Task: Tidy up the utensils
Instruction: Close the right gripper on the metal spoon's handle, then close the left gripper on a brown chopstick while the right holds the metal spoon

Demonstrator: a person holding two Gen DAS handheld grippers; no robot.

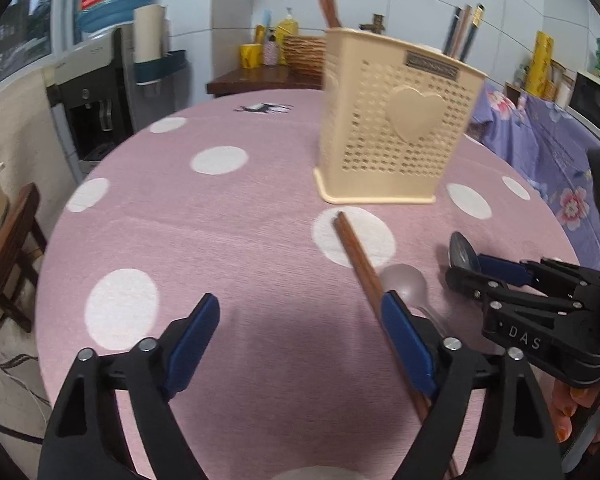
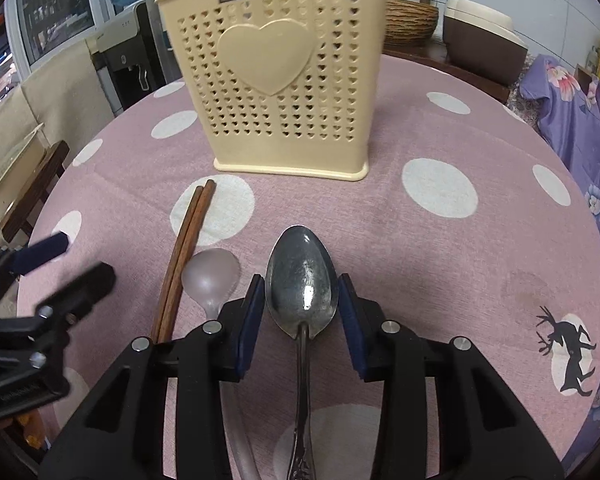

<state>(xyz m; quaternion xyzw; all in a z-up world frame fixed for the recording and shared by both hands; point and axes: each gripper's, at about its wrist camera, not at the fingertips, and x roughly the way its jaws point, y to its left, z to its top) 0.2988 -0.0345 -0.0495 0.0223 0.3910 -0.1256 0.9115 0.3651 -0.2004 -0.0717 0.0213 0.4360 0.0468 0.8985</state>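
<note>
A cream perforated utensil holder [image 1: 396,128] [image 2: 276,80] with a heart on its front stands upright on the table, with several chopsticks sticking out of it. In front of it lie a pair of brown chopsticks [image 1: 358,248] [image 2: 184,252], a translucent plastic spoon [image 1: 406,280] [image 2: 212,272] and a metal spoon [image 1: 462,250] [image 2: 300,272]. My right gripper [image 2: 301,280] [image 1: 466,270] has its pads against both sides of the metal spoon's bowl. My left gripper [image 1: 300,304] [image 2: 72,266] is open low over the cloth. Its right finger lies over the chopsticks, and nothing is between its pads.
The round table [image 1: 220,220] wears a pink cloth with white dots. A wooden chair [image 1: 8,248] stands at its left edge and a water dispenser [image 1: 92,96] behind that. Purple floral fabric [image 2: 572,120] hangs on the right. A wicker basket [image 2: 410,20] and a cooker [image 2: 484,36] sit behind.
</note>
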